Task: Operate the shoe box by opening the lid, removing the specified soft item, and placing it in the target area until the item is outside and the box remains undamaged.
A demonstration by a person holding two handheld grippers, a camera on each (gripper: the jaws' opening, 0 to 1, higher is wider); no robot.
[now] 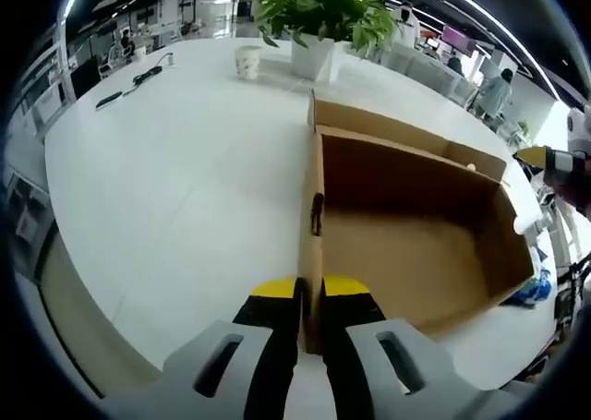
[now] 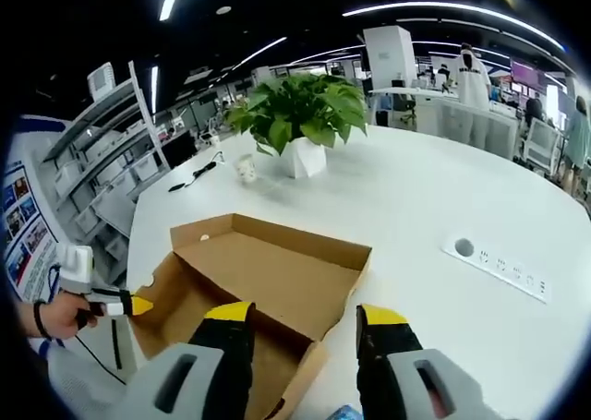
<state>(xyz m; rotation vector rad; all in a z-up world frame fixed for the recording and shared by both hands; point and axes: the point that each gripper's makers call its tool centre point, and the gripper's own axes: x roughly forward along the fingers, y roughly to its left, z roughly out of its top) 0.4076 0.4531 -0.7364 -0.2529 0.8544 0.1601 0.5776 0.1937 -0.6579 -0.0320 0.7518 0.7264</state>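
Here, left tongs point(image 1: 310, 295) clamped on shoe box point(image 1: 406, 245) wall, right tongs point(image 2: 305, 323) apart.

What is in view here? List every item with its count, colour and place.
cardboard box: one, brown, lid open, on the table
table: one, white, under everything
potted plant: one, green leaves in a white pot, beyond the box
cup: one, white, beside the plant
cable: one, black, far edge of the table
socket panel: one, white, set in the table top
blue thing: one, by the box's corner, too small to identify
people: a few, in the background
hand: one, holding the left gripper
left gripper: yellow-tipped, jaws either side of the box's side wall
right gripper: yellow-tipped, open, over the box
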